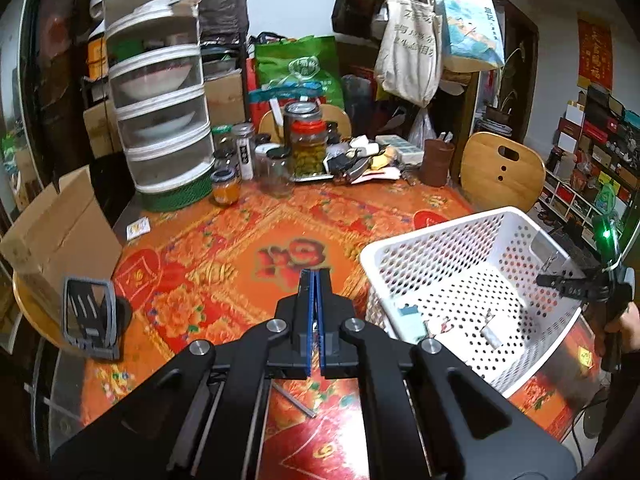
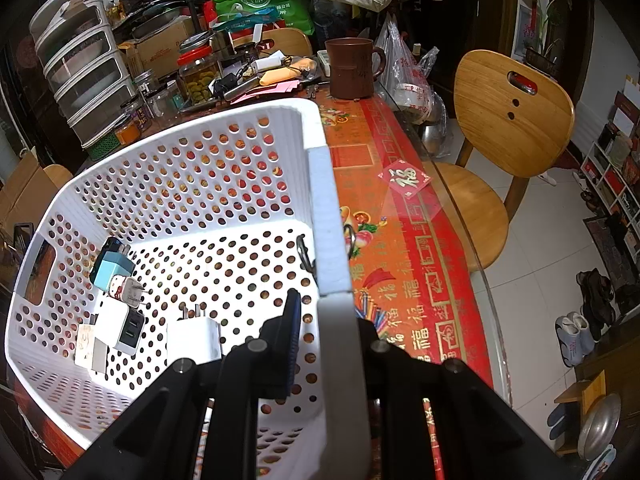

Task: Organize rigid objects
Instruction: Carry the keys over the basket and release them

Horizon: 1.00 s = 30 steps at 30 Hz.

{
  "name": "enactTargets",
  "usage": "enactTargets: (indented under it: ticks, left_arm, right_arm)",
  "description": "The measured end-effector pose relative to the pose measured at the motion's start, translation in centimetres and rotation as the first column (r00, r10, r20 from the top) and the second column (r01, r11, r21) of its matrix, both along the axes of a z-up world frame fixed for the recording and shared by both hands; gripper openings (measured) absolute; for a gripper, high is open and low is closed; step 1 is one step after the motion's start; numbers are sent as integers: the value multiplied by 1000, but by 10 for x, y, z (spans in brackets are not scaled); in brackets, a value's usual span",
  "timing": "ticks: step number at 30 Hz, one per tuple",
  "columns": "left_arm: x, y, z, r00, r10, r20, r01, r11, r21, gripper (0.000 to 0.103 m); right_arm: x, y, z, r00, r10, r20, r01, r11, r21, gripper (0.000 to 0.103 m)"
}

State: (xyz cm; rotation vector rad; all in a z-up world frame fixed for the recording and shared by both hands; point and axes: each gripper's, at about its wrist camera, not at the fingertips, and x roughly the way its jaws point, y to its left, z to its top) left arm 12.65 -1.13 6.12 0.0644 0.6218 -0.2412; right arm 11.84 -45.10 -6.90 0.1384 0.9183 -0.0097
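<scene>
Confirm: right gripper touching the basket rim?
Touching. The right wrist view shows the right gripper clamped on the white basket rim, one finger inside, one outside.

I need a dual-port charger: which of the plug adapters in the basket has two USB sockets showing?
The white adapter near the basket's left wall: two dark sockets face the camera. The white adapter beside it shows only prongs; the pale blue one shows none.

Red and orange patterned tablecloth [image 1: 224, 248] spread beneath the tongs, tiered dish cover [image 1: 160, 92] stood far ahead to the left, pickle jar [image 1: 308, 148] set straight ahead, brown mug [image 2: 354, 68] and wooden chair [image 2: 508, 120] seen ahead to the right.
</scene>
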Motion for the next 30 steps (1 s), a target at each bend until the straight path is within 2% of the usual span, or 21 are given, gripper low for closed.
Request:
enactTargets:
  ticks: [15, 20, 30]
  left_arm:
    - [-6, -84, 48, 990, -126, 61, 125, 992, 14, 1]
    - [-7, -116, 46, 983, -174, 52, 173, 985, 20, 1]
    - [6, -166, 17, 972, -235, -1, 235, 972, 29, 1]
  right_arm:
    - [0, 1, 0, 1000, 0, 0, 0, 1000, 2, 15]
    - [-1, 2, -1, 1000, 2, 1, -2, 1000, 3, 15]
    - [-1, 3, -2, 1000, 3, 1, -3, 1000, 6, 15]
